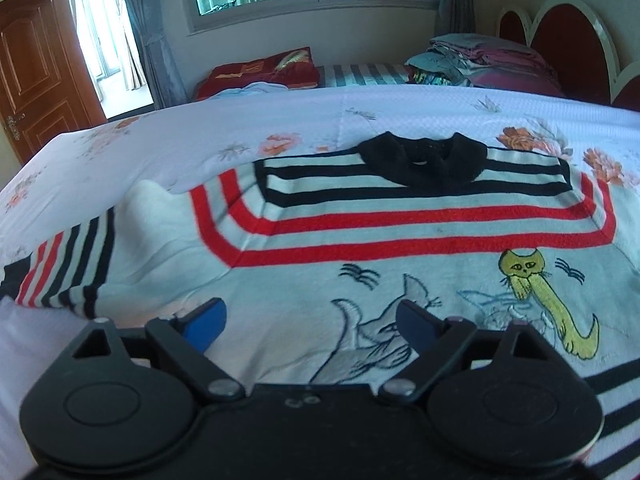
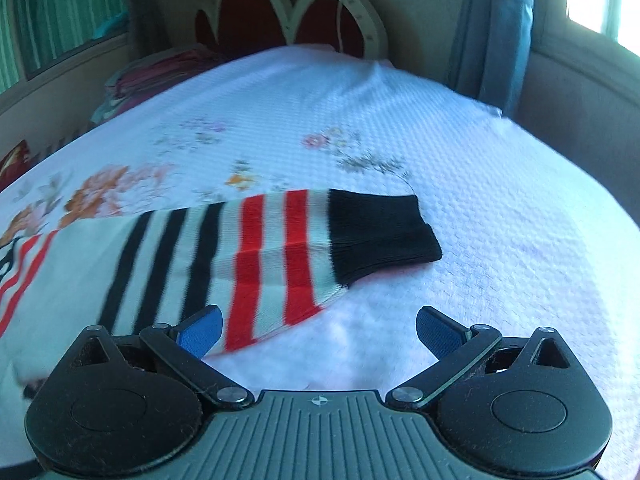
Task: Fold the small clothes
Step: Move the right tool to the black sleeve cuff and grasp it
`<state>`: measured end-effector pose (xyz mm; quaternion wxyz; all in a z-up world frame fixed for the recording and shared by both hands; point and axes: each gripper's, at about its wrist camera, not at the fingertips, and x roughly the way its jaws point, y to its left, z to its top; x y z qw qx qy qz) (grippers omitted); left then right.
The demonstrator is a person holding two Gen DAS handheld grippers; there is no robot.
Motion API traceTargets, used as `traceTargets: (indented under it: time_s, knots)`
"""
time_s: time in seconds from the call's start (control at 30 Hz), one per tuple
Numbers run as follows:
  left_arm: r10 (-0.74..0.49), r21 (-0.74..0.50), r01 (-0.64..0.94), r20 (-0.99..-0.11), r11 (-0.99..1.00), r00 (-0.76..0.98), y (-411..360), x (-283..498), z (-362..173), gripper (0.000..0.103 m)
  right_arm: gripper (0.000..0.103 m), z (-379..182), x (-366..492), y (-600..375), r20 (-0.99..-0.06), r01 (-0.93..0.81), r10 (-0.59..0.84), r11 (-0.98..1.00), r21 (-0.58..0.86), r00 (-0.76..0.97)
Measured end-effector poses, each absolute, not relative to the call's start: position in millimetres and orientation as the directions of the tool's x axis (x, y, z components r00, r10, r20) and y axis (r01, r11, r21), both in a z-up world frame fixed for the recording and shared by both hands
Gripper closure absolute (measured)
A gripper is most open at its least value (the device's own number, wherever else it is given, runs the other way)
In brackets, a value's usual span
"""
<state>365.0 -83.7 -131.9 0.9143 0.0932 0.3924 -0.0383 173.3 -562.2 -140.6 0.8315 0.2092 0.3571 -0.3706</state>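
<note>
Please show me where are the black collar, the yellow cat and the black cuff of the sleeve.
black collar (image 1: pixel 424 162): left wrist view, on the front fold of the collar.
yellow cat (image 1: pixel 522 268): left wrist view, on the cat's face.
black cuff (image 2: pixel 380 230): right wrist view, on the middle of the ribbed end.

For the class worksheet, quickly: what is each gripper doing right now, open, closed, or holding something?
Left gripper: open, holding nothing, above the sweater body.
Right gripper: open, holding nothing, near the striped sleeve.
</note>
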Motion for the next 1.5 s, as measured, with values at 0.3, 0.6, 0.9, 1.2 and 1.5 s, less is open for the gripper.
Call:
traceTargets:
  time_s: [0.3,0.6,0.9,1.2,1.5]
  knots:
    - [0.001,0.153,0.167,-0.741,0.974,0.671,-109,376,-138,0.021,0.001,-161,181,-606,-0.768,0.792,-0.429,0.589,0.161,0.475]
    - [0.013,0.157,0.155,-0.744,0.975,0.668,-115,378,-138,0.024,0.028,-161,187,-623,-0.746,0.797,-0.448,0.576,0.181,0.493]
    - [-0.022,0.124,0.179,-0.764,0.976,0.645,-113,378,-138,0.045,0.095,-155,181,-627,-0.726,0.77,-0.394,0.569,0.289,0.563]
    - [-0.089,0.061,0.206,-0.758,0.977,0.646,-100,379,-127,0.062,0.096,-109,210,-568,-0.631,0.641,-0.371,0.719,0.269,0.681]
    - [-0.116,0.058,0.237,-0.745,0.97,0.657,-73,388,-121,0.06,0.096,-74,291,-410,-0.578,0.346,-0.143,0.902,0.258,0.804]
